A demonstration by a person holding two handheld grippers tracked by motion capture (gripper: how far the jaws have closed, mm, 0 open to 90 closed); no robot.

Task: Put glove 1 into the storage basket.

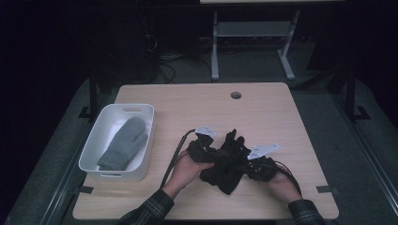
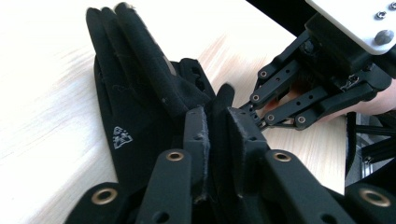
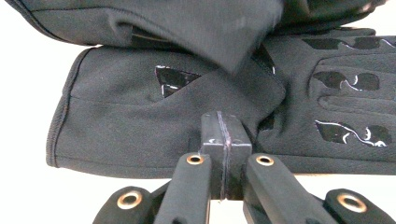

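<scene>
Two hands at six o'clock on the table (image 1: 291, 108), black gloves (image 1: 225, 166) bunched between them; left gripper (image 2: 217, 123) pinching glove fabric between its pads; right gripper (image 3: 223, 130) clenched on a fold of glove; grey mitten (image 1: 123, 143) in white tub (image 1: 98, 129) at nine o'clock

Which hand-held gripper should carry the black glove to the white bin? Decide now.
Left, probably: the left hand-held gripper sits nearer the white bin and has black glove cloth between its jaws.
</scene>
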